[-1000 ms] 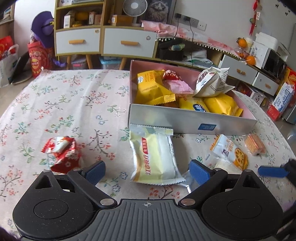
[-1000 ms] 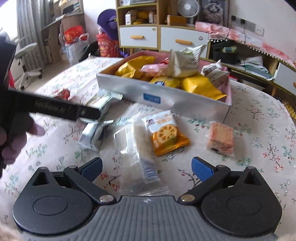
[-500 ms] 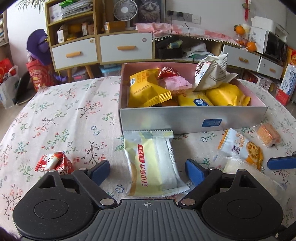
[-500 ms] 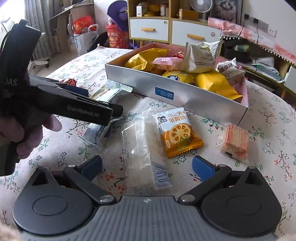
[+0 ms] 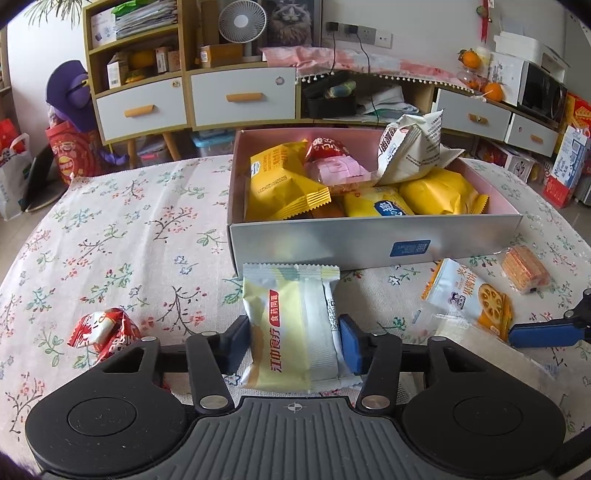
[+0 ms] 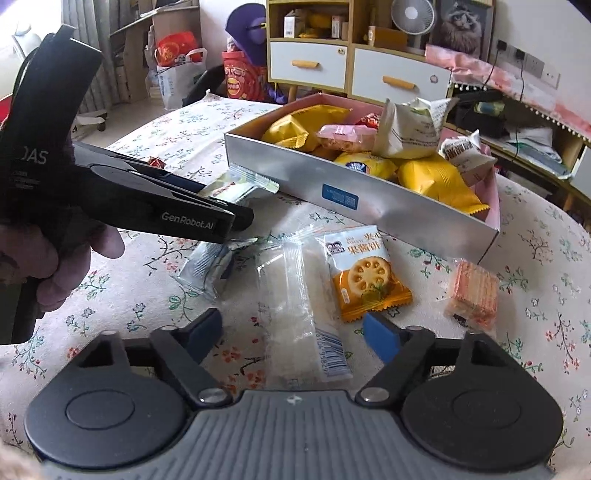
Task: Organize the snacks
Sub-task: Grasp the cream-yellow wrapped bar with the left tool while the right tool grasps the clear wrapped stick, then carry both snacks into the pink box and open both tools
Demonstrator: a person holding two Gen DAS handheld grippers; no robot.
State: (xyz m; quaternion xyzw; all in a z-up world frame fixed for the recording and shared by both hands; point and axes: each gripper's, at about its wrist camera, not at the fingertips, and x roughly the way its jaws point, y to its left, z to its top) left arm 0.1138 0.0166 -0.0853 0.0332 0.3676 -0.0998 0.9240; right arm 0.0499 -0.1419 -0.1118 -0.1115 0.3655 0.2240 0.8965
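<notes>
Floral tablecloth, left claw pinching yellow snack pkt, right claw open over clear pkt.

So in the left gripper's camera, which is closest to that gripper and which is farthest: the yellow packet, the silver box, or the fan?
1. Yellow packet: between the left gripper's fingers.
2. Silver box: just behind the packet, on the table.
3. Fan: far back, on the shelf.
</notes>
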